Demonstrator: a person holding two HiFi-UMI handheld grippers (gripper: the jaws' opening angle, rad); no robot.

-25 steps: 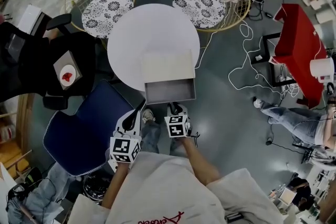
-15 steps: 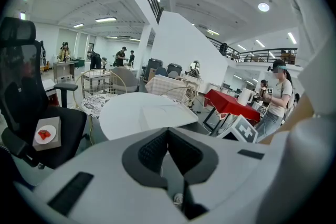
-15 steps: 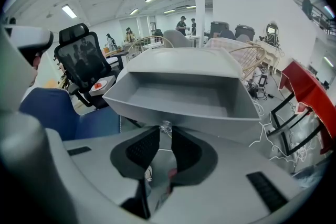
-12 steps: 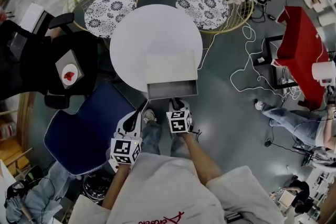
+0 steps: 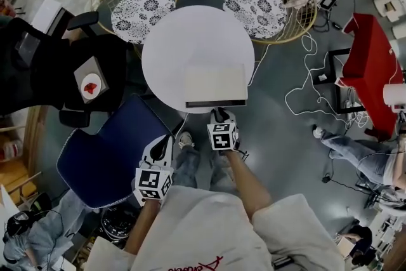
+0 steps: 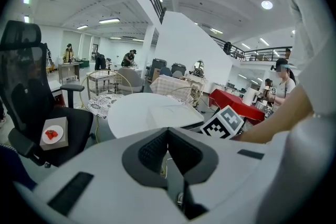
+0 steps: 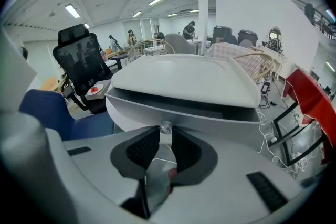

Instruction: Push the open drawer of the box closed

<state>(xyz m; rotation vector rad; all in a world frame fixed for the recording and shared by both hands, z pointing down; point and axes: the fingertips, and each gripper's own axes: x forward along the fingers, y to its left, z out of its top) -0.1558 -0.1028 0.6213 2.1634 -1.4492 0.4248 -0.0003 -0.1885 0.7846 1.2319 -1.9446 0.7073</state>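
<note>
From the head view, the drawer (image 5: 216,103) shows only a dark slit under the box (image 5: 214,82) on the round table (image 5: 184,35). In the left gripper view, the left gripper (image 6: 168,136) is closed and empty. In the right gripper view, the right gripper (image 7: 165,134) pinches the clear knob (image 7: 166,126). The drawer looks rigid and light, so push squarely there.

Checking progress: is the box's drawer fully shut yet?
Almost: the drawer juts slightly from the box, with a dark gap showing above its front.

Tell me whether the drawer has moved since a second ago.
Yes. The drawer has slid inward, into the box on the round table. It overhung the table's near edge; now only a thin dark slit shows.
</note>
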